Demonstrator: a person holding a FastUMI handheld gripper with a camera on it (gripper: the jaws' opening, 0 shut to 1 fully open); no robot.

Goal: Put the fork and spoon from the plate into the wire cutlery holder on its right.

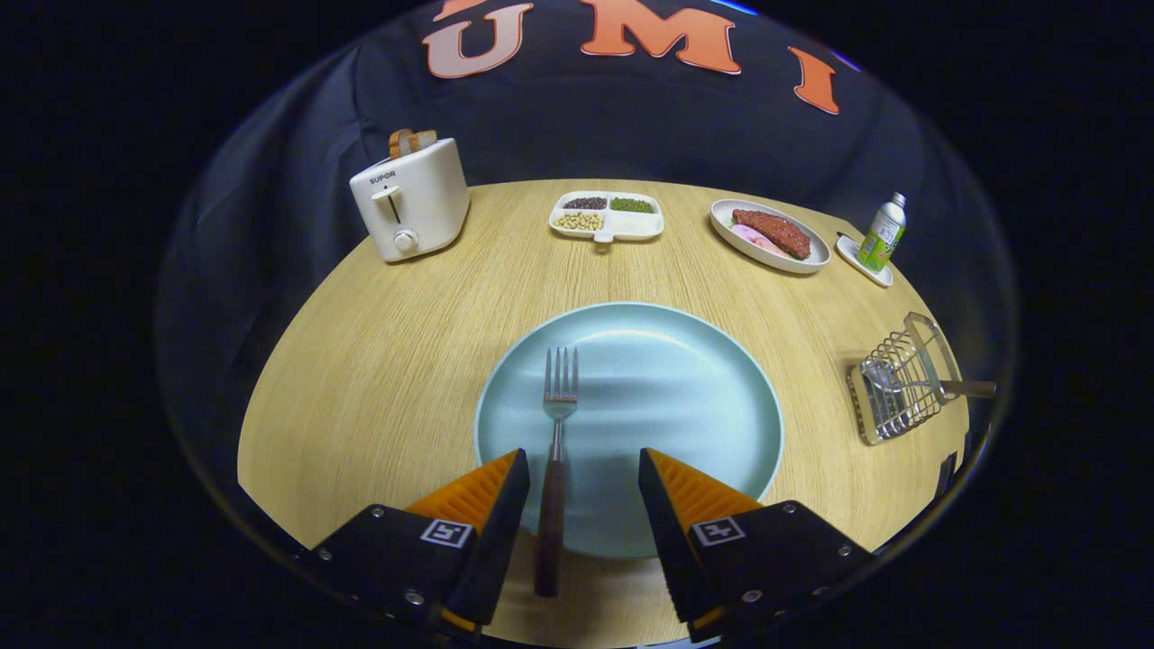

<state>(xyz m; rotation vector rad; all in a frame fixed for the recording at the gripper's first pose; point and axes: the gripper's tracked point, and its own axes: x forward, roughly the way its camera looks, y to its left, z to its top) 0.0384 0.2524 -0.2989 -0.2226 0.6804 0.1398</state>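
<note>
A pale blue-green plate (667,397) is seen on a light tan, wood-grained table (379,379). The fork (553,451) is silver with a dark brown handle. The gripper (584,482), spread to either side of the fork handle, is black with ribbed orange fingers (473,491) and square black-and-white tags. The holder (897,383) is silver wire; the spoon (920,386) in it is silver with a brown handle. The toaster (412,198) is cream. A white tray (607,216) is noted with dark, green and yellowish fillings. The bottle (883,233) is green and white.
</note>
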